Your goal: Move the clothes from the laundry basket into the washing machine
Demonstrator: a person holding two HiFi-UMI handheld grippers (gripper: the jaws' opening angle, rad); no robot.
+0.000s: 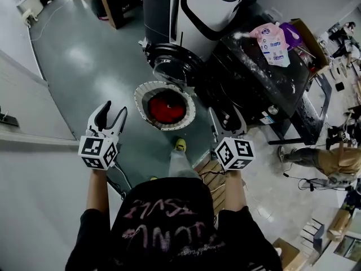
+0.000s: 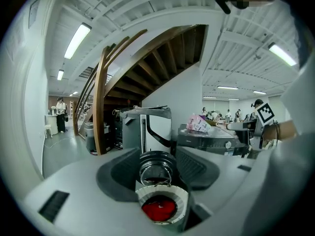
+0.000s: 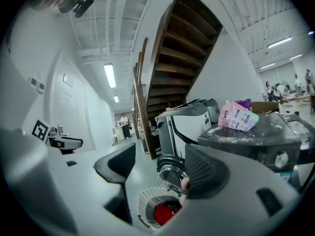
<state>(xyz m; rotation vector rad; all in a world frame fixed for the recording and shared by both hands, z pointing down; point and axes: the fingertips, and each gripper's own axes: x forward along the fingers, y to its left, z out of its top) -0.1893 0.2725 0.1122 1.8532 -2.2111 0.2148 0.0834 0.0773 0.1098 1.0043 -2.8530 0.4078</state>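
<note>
Head view: the laundry basket [image 1: 139,101] stands on the floor, mouth upward. Red clothes [image 1: 167,107] are bunched inside it, with no clear long axis. The left tool [image 1: 114,109] and right tool [image 1: 227,117] flank the basket, both open, empty and about equally near. The washing machine [image 1: 254,72] sits just beyond the basket.

The red clothes [image 1: 167,107] look like soft matt cloth, the laundry basket [image 1: 141,99] like white ribbed plastic, the washing machine [image 1: 254,66] top is glossy dark, the floor [image 1: 84,61] smooth and shiny
</note>
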